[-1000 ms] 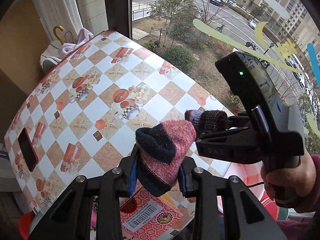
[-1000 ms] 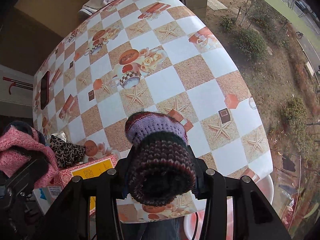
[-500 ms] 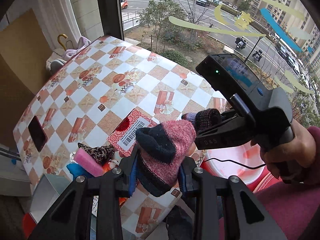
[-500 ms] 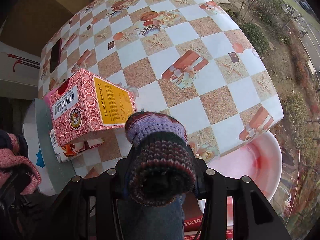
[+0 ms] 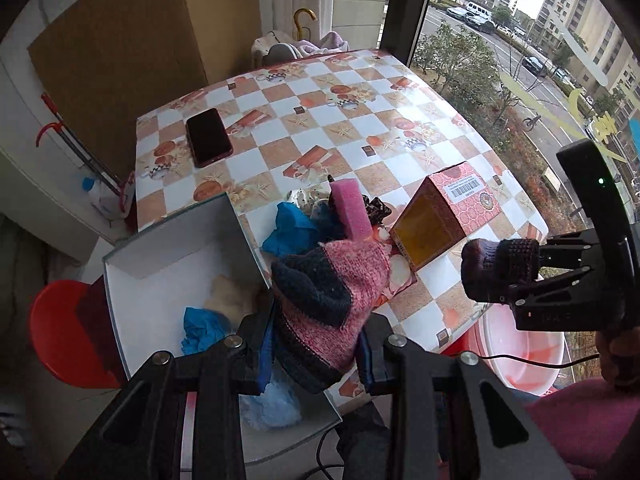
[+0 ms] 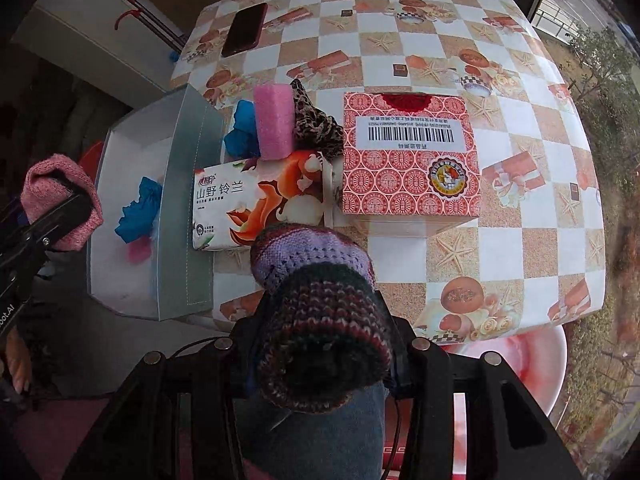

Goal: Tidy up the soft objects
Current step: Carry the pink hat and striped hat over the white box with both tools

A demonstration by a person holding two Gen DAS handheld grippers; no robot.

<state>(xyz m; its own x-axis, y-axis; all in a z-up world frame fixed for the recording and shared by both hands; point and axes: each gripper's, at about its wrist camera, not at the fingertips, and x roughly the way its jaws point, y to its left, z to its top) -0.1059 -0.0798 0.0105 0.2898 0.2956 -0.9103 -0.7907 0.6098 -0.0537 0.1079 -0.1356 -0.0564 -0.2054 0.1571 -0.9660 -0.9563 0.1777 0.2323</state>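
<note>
My left gripper [image 5: 316, 344] is shut on a pink and navy knitted sock [image 5: 340, 280], held above the near right corner of a white open box [image 5: 168, 252]. The box holds a blue cloth [image 5: 204, 328] and a beige soft thing [image 5: 232, 292]. My right gripper [image 6: 324, 344] is shut on a purple and dark striped knitted sock [image 6: 316, 300], held above the table's near edge; it also shows in the left wrist view [image 5: 500, 268]. A pink sponge [image 6: 274, 120], blue cloth [image 6: 242, 128] and leopard-print cloth [image 6: 316, 124] lie on the table.
A red patterned carton [image 6: 412, 160] and a tissue pack [image 6: 256, 204] sit on the checked table [image 6: 520, 240]. A dark phone [image 6: 245, 29] lies at the far left. A pink basin [image 6: 532, 356] and a red stool [image 5: 60, 328] stand below the table.
Both grippers have pulled back towards the near side and swung left, each still holding its sock. The white box and the pile of soft things have come into view.
</note>
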